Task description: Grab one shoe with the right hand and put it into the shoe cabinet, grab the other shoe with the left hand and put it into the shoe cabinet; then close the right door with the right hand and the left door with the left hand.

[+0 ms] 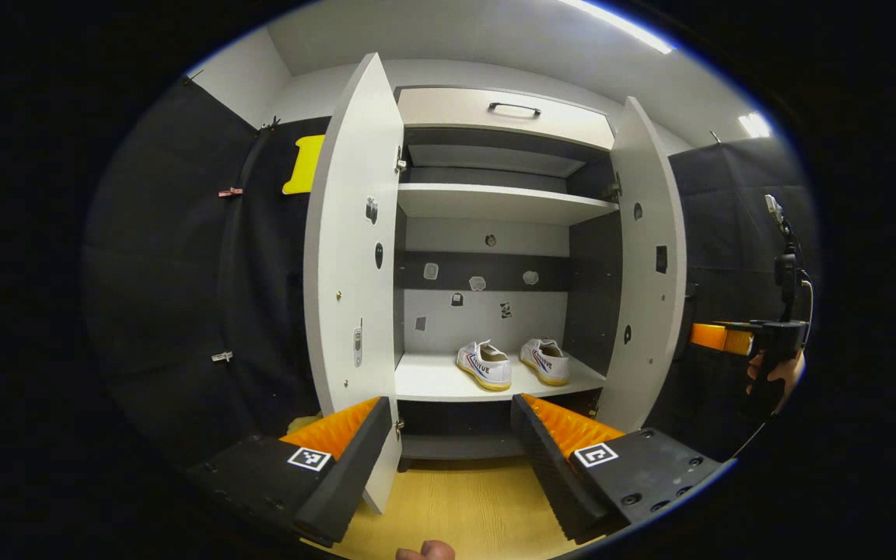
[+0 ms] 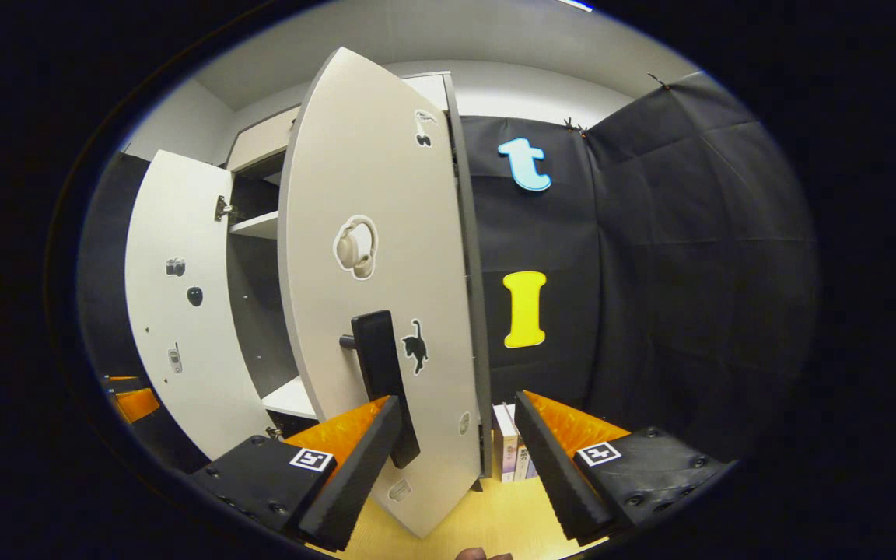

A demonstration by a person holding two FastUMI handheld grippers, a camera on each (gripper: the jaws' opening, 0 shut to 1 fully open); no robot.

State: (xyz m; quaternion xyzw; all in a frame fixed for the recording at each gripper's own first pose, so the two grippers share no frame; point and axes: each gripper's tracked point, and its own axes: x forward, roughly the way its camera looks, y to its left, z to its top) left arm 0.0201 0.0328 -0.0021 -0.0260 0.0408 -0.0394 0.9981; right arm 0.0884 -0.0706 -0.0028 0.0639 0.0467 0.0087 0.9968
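Already both white sneakers (image 1: 514, 363) sit side by side toward the right front edge of the shoe cabinet's lower shelf (image 1: 432, 381). Right gripper (image 2: 456, 435), jaws spread and empty, faces the right door (image 2: 386, 257) beside its black handle (image 2: 382, 373); a glancing push could slip off. Left gripper (image 1: 452, 439) gapes empty too.

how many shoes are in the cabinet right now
2. Both stand side by side on the lower shelf: the left shoe and the right shoe, toes pointing outward. None on the upper shelf.
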